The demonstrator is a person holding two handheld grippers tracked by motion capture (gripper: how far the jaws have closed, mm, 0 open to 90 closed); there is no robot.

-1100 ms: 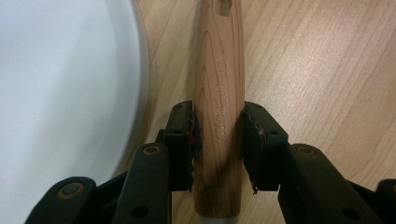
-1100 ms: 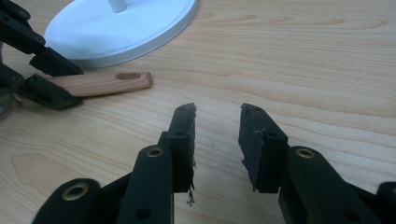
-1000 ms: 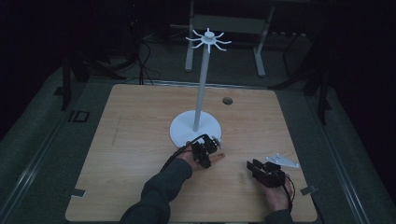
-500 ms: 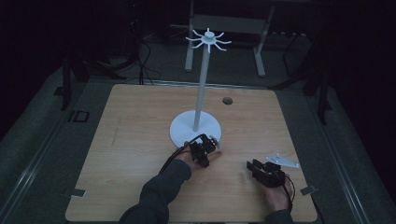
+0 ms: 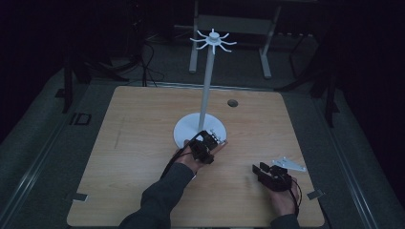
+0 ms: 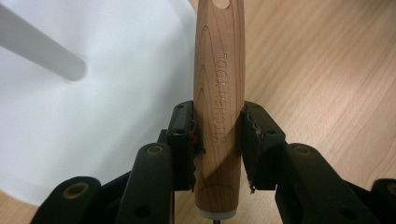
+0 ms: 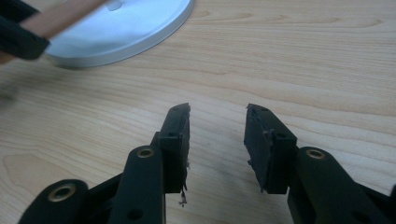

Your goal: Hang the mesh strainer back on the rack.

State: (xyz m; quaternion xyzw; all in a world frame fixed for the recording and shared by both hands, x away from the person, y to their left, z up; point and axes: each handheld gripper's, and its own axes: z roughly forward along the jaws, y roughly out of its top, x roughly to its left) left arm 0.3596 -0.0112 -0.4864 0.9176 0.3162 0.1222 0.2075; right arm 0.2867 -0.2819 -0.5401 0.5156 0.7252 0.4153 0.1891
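**Left gripper view: wooden handle clamped beside the stand's white base**

Left gripper view looks along the left claw (image 6: 217,140), whose two black jaws press on either side of a wooden handle (image 6: 218,84). The handle runs straight away from the camera, with lettering stamped along its grain and a hole near its far end. Under and to the left of it lies the round white base (image 6: 93,116) of a stand, with the stand's pole (image 6: 42,56) crossing the upper left corner. The light wooden counter (image 6: 327,70) shows to the right.

From the high view, the left claw (image 5: 206,145) sits at the near edge of that base, the tall white stand (image 5: 206,95) rising behind it to a ring of hooks.

The right claw (image 7: 217,140) has just been opening; its jaws stand apart with nothing between them, only bare counter beneath. In the high view it rests near the counter's right front, just beside a small white piece (image 5: 289,164).
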